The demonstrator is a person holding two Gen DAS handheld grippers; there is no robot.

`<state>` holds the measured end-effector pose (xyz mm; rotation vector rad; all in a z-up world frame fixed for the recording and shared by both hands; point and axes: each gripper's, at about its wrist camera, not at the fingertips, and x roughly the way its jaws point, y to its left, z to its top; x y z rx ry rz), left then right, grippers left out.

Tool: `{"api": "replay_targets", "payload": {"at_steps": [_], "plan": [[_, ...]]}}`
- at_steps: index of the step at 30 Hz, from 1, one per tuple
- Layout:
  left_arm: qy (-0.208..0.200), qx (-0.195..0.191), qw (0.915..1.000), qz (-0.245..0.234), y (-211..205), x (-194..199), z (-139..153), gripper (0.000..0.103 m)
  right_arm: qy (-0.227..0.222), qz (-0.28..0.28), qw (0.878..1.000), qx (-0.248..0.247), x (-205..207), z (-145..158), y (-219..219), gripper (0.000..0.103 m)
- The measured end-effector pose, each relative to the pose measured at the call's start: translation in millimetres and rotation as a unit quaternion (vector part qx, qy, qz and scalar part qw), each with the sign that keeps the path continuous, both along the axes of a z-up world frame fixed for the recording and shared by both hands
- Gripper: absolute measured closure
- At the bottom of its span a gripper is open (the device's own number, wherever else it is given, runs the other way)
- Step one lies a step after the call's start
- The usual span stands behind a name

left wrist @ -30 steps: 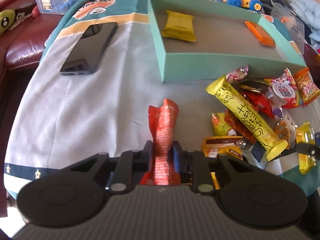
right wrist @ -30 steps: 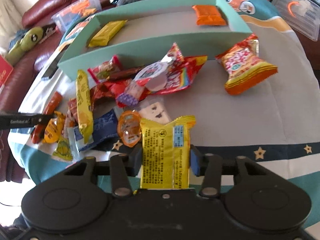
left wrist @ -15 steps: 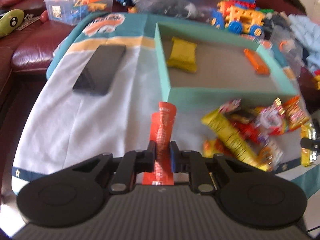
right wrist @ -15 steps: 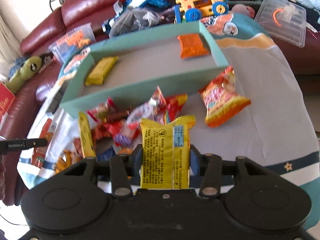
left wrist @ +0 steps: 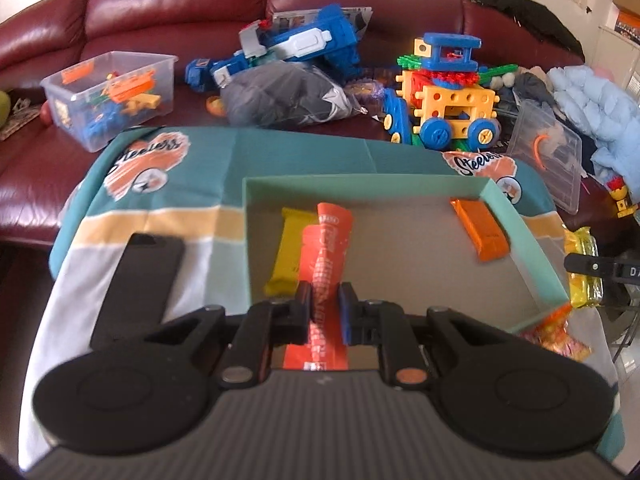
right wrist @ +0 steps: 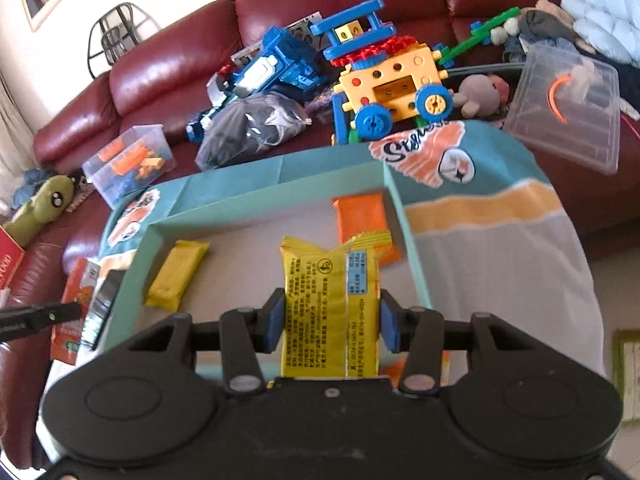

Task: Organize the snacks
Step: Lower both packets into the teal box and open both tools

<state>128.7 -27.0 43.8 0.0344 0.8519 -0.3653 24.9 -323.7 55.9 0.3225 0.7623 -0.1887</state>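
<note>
My left gripper (left wrist: 325,313) is shut on a long orange-red snack packet (left wrist: 329,248) and holds it over the near left part of the teal box (left wrist: 516,216). My right gripper (right wrist: 331,320) is shut on a yellow snack packet (right wrist: 329,308) and holds it above the near side of the same box (right wrist: 404,224). Inside the box lie a yellow bar (left wrist: 286,254) (right wrist: 178,276) at the left and an orange packet (left wrist: 480,234) (right wrist: 362,220) at the right. The snack pile is mostly hidden; a few wrappers (left wrist: 560,332) show past the box's near right corner.
A black phone (left wrist: 140,280) lies on the cloth left of the box. Behind the table is a red sofa (left wrist: 160,12) with toy blocks (left wrist: 444,92), a clear bin of toys (left wrist: 112,92), a dark bag (left wrist: 288,92) and a clear lidded box (right wrist: 568,104).
Both grippers have risen and moved forward from the snack pile to above the teal box, each still holding its packet. The pile has dropped out of view.
</note>
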Motion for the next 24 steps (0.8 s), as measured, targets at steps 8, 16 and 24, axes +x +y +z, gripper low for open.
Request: {"api": "replay_targets", "payload": {"at_steps": [8,16,24], "plan": [[0.035,0.03,0.9989,0.009,-19,43,-38,0.089,0.043,0.007,0.999,-0.009,46,-36,-14,0.057],[0.016,0.049,0.9981,0.035,-14,42,-43,0.002,0.056,0.009,0.998,0.013,51,-56,-21,0.022],[0.005,0.043,0.9983,0.039,-10,20,-27,0.0,0.013,-0.004,1.0,0.02,27,-34,-11,0.0]]}}
